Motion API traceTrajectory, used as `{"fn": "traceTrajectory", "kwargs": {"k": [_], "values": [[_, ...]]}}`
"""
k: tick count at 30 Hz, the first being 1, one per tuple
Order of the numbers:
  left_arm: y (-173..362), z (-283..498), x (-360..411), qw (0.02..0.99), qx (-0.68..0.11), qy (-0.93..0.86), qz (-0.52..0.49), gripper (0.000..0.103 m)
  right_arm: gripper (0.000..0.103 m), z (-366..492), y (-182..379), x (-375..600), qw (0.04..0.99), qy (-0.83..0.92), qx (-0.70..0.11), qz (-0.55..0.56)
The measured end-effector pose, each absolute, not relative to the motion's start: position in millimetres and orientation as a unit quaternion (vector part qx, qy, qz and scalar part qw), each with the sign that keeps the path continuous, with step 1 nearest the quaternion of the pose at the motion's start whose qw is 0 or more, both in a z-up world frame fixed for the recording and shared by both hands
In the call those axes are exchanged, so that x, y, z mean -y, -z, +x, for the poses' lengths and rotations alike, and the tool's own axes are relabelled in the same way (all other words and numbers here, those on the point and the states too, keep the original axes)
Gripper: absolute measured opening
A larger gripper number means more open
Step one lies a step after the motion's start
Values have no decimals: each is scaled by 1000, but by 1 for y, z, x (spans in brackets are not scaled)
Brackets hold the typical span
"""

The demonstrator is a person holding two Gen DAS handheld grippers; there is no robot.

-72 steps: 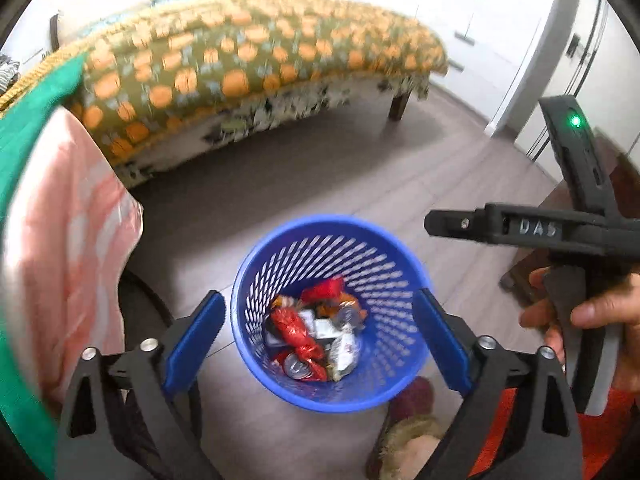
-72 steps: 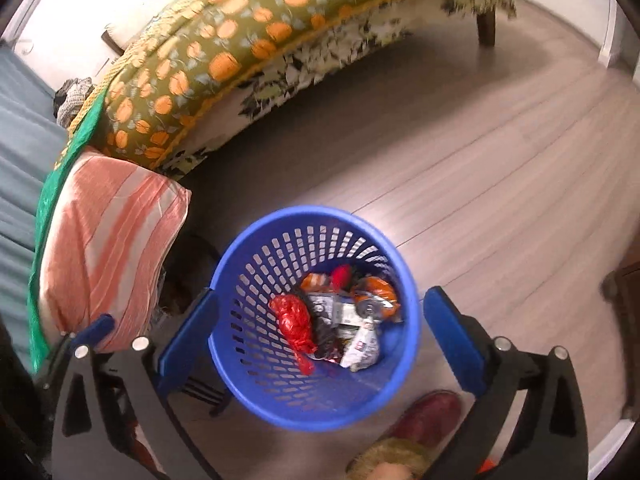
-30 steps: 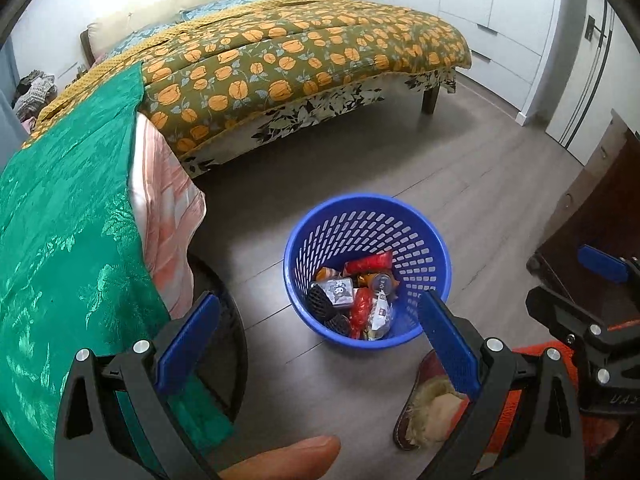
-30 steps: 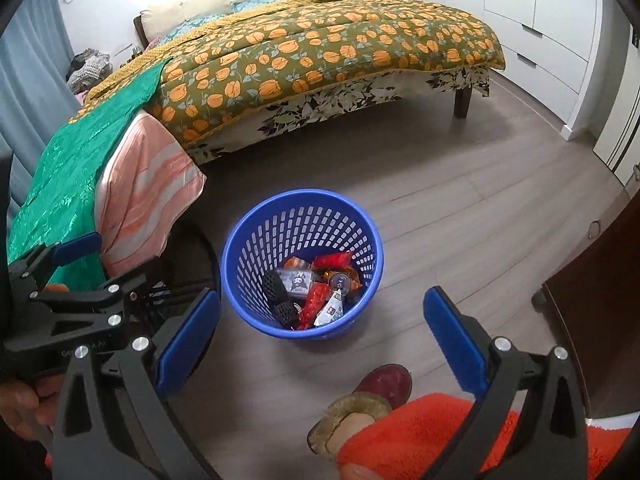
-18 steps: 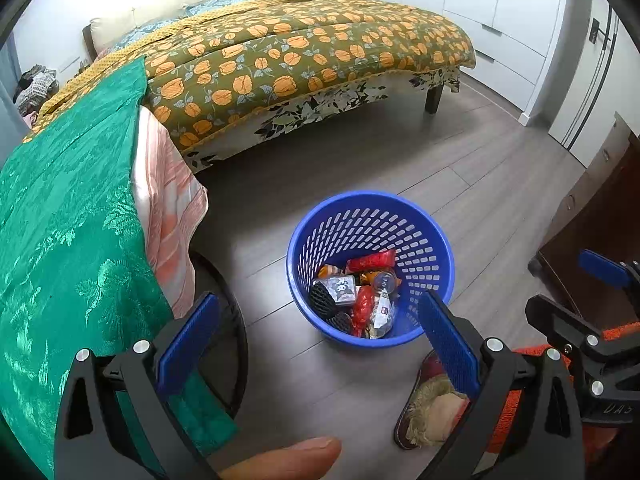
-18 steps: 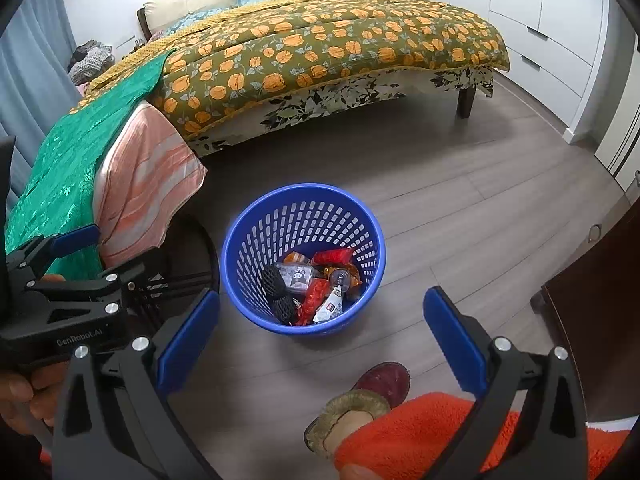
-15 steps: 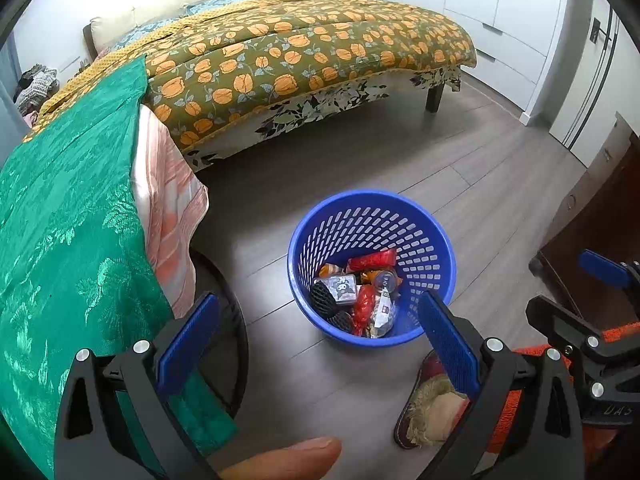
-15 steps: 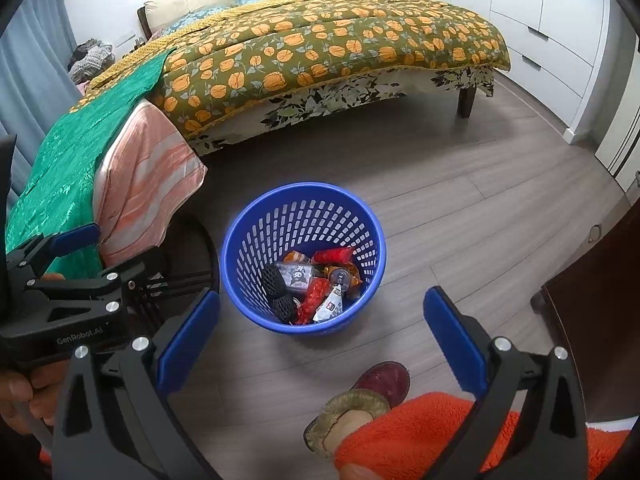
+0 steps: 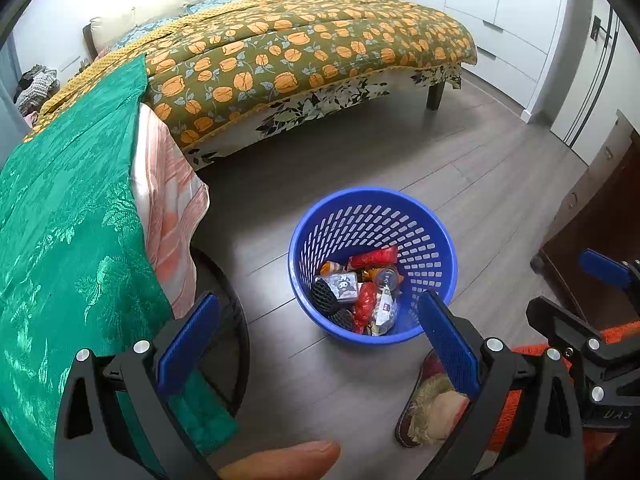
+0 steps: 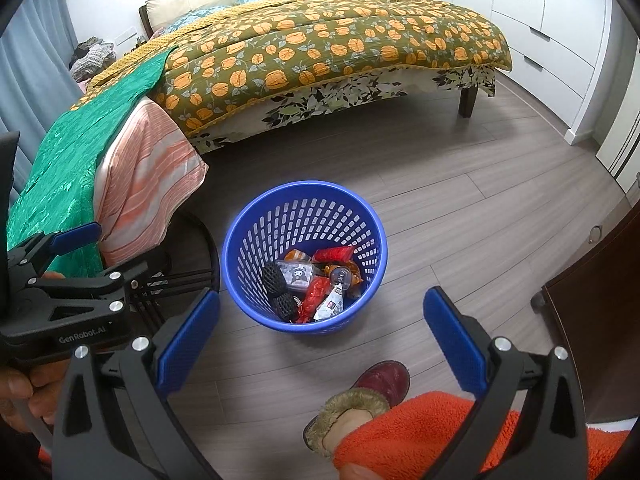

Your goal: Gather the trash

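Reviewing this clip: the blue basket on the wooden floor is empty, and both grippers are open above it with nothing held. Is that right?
Not quite. The blue basket is not empty: the right wrist view shows wrappers, a can and black mesh pieces at its bottom. The rest holds: it stands on the wooden floor, and the left gripper and right gripper are open, holding nothing.

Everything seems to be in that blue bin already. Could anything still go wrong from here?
Possibly. The blue perforated plastic basket stands free on the wooden floor, right by the person's dark red slipper, so a step forward could tip it and spill the wrappers and drink can. The black wire frame under the striped cloth is another thing to trip on. Both the left gripper and the right gripper are open and empty, so nothing can drop from them.
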State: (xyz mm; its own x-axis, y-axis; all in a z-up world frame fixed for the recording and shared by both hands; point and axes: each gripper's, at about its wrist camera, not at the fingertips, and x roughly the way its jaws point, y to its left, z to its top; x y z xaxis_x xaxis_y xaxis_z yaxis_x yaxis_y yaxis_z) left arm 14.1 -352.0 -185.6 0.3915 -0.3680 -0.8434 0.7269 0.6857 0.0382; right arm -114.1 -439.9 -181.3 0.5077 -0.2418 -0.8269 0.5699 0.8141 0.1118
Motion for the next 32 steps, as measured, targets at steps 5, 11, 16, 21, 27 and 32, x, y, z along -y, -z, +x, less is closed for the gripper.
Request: {"fn": "traceTrajectory", "kwargs": {"k": [5,11,16,21,27,32], "values": [[186,15,352,808,-435,339,207,98,99,-114,181,439,847,240,-435,189],[186,15,352,809,-435,338,207,98,99,-113,182,438,847,240,-436,188],[186,17,350,809,-438,336,203,98,99,-113,183,436,847,240,-436,187],[184,16,349,811,-434,337,200,98,99,-113,183,437,846,241,-437,187],[184,17,350,809,-440,332,204,98,99,-114,183,440,845,244,-437,188],[185,19,350,805,-446,334,203,98,99,-115,183,441,845,244,-437,189]]}}
